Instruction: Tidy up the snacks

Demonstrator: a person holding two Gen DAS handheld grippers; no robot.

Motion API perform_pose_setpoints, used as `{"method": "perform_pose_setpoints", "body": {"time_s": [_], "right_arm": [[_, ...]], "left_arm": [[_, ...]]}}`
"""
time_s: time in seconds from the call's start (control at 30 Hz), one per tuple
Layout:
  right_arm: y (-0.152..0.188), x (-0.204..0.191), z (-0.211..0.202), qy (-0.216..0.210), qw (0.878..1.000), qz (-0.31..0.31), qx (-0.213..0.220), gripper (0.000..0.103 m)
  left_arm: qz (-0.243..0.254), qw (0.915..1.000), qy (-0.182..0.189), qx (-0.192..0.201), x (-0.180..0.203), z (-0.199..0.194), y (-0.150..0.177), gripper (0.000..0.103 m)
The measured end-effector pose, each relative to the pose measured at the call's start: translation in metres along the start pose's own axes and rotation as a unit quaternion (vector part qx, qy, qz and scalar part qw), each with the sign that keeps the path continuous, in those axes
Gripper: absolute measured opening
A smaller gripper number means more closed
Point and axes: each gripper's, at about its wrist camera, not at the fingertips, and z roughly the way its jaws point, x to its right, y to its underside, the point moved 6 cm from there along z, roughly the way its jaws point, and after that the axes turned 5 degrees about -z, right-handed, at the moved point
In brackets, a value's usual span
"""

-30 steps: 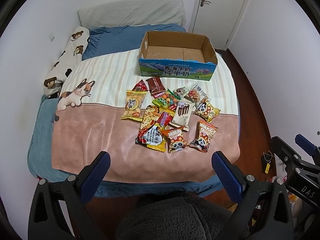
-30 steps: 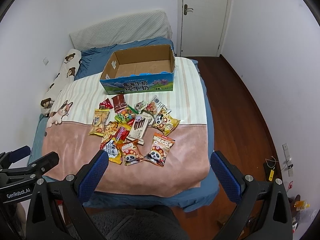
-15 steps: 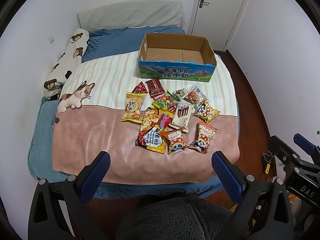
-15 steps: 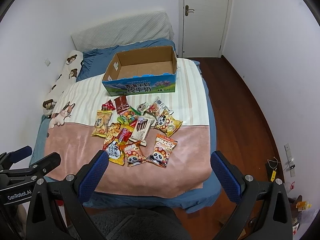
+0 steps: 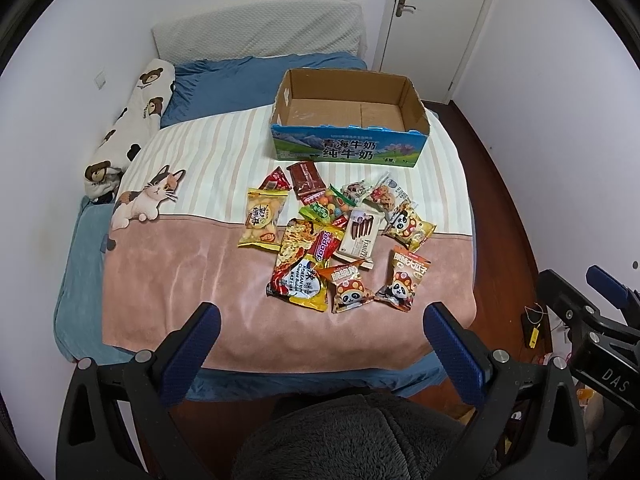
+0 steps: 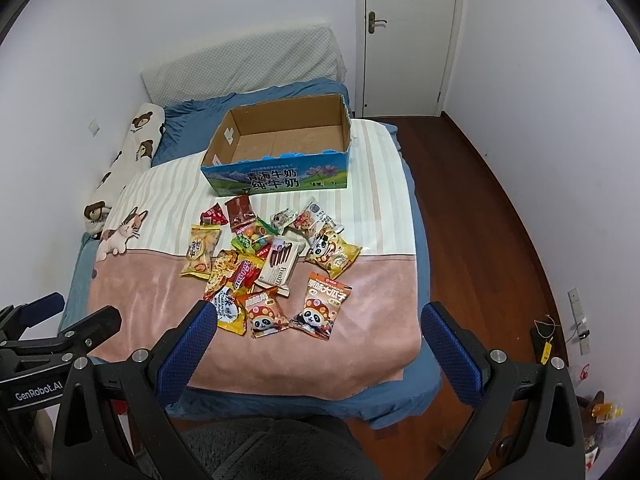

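You hold both grippers back at the near end of the bed (image 5: 160,280), so the whole job sits ahead of you. Your left gripper (image 5: 320,324) and right gripper (image 6: 318,320) are both spread wide and empty. The snacks (image 5: 332,236) lie heaped mid-blanket, and the cardboard box (image 5: 348,148) waits empty just beyond them, likely their destination.

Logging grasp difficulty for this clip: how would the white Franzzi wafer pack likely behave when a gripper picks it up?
The Franzzi wafer pack looks flat and boxy, so probably fairly stiff. Its glossy wrap may slip between fingers. It lies across neighbouring packets, so lifting it may shift them. Wafers inside likely crush under a hard pinch.
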Motion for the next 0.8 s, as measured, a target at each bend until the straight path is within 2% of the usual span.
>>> {"method": "perform_pose_setpoints", "body": {"time_s": [0.57,0.67,0.8], "right_arm": [[-0.005,0.004,0.01,-0.014,1.0,0.006,-0.01,0.103],[-0.008,0.004,0.027,-0.028,0.999,0.016,-0.016,0.103],[-0.011,0.002,0.073,-0.055,0.997,0.038,-0.038,0.103]], "left_arm": [[0.001,1.0,-0.007,0.007,0.001,0.003,0.0,0.103],[-0.015,0.9991,-0.027,0.028,-0.011,0.014,-0.01,0.103],[-0.048,0.9969,-0.057,0.028,-0.038,0.047,-0.024,0.103]]}}
